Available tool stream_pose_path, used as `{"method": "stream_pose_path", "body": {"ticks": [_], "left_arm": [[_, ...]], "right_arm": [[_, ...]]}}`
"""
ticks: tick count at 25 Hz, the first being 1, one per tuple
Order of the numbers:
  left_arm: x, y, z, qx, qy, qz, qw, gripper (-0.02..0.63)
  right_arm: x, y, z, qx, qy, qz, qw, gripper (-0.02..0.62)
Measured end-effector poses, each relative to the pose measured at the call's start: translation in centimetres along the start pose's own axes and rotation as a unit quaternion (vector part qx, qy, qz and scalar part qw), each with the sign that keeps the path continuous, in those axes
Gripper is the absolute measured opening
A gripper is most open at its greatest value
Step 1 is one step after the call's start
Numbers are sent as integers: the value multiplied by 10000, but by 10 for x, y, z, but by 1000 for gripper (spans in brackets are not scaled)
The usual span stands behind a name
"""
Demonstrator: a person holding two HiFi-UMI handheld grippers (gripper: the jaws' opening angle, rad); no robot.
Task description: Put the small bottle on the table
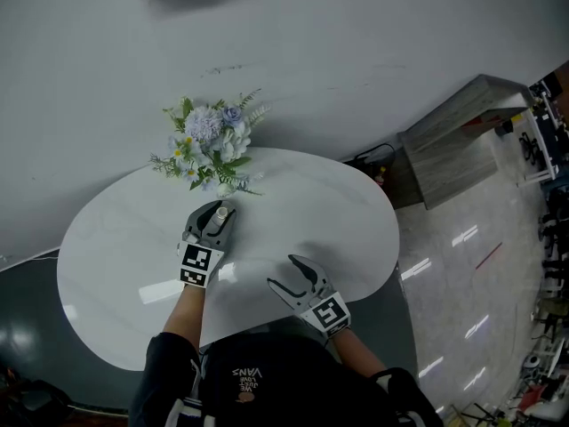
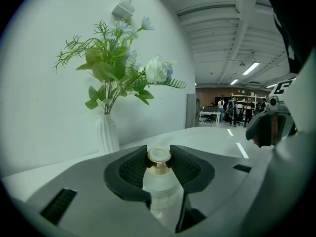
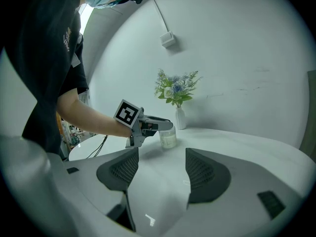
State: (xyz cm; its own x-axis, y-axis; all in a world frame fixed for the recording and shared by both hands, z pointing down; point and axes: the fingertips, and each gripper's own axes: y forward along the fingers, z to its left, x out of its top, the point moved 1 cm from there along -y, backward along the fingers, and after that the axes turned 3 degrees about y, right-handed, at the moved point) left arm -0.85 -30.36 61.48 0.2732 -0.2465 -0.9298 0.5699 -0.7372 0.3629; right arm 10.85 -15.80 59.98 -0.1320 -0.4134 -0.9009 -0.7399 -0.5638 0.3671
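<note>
One small bottle: translucent, gold-capped, upright.

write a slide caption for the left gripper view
Left gripper closed on the capped neck of the small bottle, a white vase of flowers behind it on the table

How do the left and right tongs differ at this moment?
The left tongs are shut on the top of the small bottle; the right tongs stand open with nothing between them. The left tongs reach farther across the table, close to the flower vase; the right tongs hang back near the person's edge. Both are the same grey design.
</note>
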Motion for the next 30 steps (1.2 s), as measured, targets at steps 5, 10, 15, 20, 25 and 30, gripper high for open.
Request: {"method": "stream_pose_path", "body": {"ticks": [5,10,15,20,25,30], "left_arm": [[1,4,4,52,-16,-118,9999,160],[2,7,5,61,76,-268,9996,160],[2,7,3,-78,166,-318,9993,160],[5,4,-2,-272,169,-385,9987,225],[13,-8,-2,-246,190,-517,9982,247],[27,-26,-3,-243,237,-701,9970,247]], "right_arm": [[-2,-1,-1,-14,84,25,10000,265],[1,-3,0,-34,192,-78,9998,265],[6,-3,2,-88,197,-166,9996,265],[13,-4,5,-117,179,-239,9995,265],[13,-8,11,-167,207,-340,9991,265],[27,-9,15,-355,147,-392,9985,265]]}}
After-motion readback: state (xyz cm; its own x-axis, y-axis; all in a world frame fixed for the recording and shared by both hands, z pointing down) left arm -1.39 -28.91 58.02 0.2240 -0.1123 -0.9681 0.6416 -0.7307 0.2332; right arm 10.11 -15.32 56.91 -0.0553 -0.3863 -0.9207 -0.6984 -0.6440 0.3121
